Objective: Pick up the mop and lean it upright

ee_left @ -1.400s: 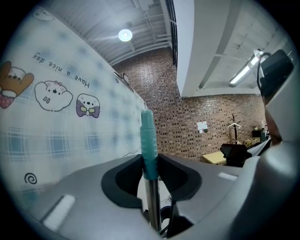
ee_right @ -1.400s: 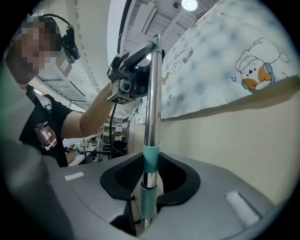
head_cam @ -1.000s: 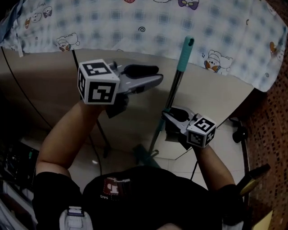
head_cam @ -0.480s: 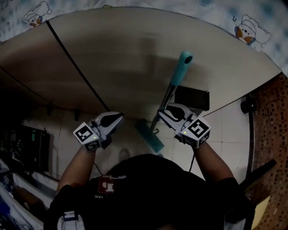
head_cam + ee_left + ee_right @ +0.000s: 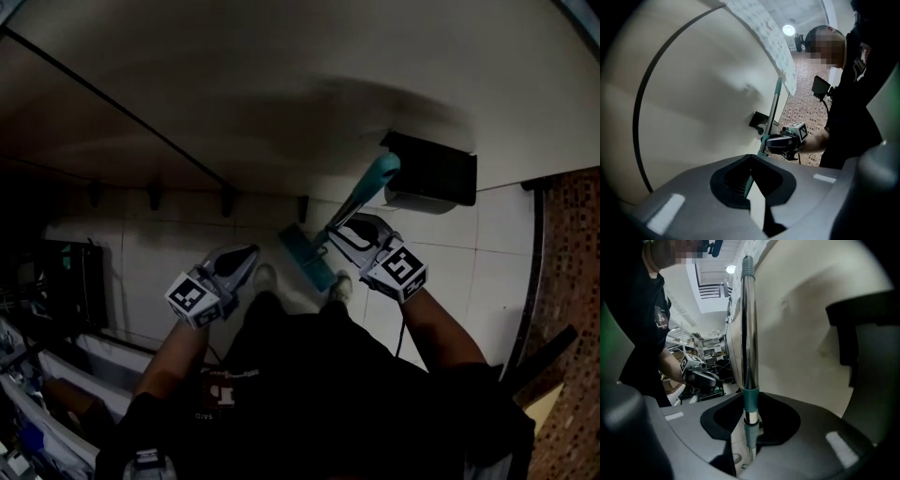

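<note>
The mop stands nearly upright by the pale wall: a chrome pole point(image 5: 749, 324) with a teal grip end point(image 5: 381, 172) and a flat teal head point(image 5: 303, 259) on the tiled floor. My right gripper point(image 5: 341, 234) is shut on the pole, just above its teal collar point(image 5: 750, 399), with the pole running up between the jaws point(image 5: 751, 427). My left gripper point(image 5: 246, 256) hangs to the left of the mop head, apart from it, shut with nothing in it point(image 5: 751, 180). From the left gripper view the pole point(image 5: 771, 112) and the right gripper point(image 5: 783, 140) show ahead.
A black box point(image 5: 431, 169) is fixed on the wall right behind the mop's top. A dark cable point(image 5: 103, 103) runs across the wall. Dark equipment point(image 5: 66, 281) stands on the floor at left. My shoes point(image 5: 265, 277) are near the mop head. A patterned floor point(image 5: 572, 281) lies at right.
My left gripper has dropped from chest height to low on the left and has shut. The head view has tilted down to the floor. The right gripper keeps its hold on the pole.
</note>
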A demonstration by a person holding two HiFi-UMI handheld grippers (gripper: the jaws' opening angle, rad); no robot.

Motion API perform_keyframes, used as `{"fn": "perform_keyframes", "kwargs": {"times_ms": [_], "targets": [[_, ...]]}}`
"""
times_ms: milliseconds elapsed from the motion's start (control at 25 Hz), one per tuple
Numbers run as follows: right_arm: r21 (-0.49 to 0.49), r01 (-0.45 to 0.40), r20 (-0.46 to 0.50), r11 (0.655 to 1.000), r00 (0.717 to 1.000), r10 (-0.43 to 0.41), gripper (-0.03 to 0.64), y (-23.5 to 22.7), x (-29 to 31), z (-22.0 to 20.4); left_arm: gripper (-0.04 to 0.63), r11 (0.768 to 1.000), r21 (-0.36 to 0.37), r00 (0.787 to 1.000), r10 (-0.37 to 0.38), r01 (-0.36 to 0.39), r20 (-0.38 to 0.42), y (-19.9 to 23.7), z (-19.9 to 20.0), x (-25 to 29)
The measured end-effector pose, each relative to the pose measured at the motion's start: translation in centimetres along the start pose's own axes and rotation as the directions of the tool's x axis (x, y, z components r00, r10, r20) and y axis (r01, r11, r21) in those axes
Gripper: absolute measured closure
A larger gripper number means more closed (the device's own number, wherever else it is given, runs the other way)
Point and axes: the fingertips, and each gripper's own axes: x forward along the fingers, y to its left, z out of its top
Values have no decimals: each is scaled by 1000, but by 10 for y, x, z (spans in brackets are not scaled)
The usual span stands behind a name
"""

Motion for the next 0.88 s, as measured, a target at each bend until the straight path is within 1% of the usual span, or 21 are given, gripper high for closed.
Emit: {"fn": "perform_keyframes", "kwargs": {"times_ms": [160, 240, 400, 640, 880], "targets": [[24, -3, -39, 1000, 999, 4, 502, -8, 18, -38, 594, 999, -36, 1000, -16, 16, -14, 1, -17, 7], [41, 1, -51, 999, 999, 1, 502, -15, 24, -52, 594, 999, -37, 999, -32, 32, -15, 1, -19, 10], [64, 17, -75, 998, 997, -12, 501, -31, 33, -77, 594, 997, -75, 999, -34, 32, -20, 3, -21, 16], [105, 61, -88, 993, 995, -52, 495, -52, 43, -101, 594, 996, -80, 999, -43, 42, -14, 4, -22, 16], [124, 91, -113, 988, 991, -77, 494, -69, 48, -119, 594, 995, -89, 999, -43, 40, -26, 4, -29, 14]]}}
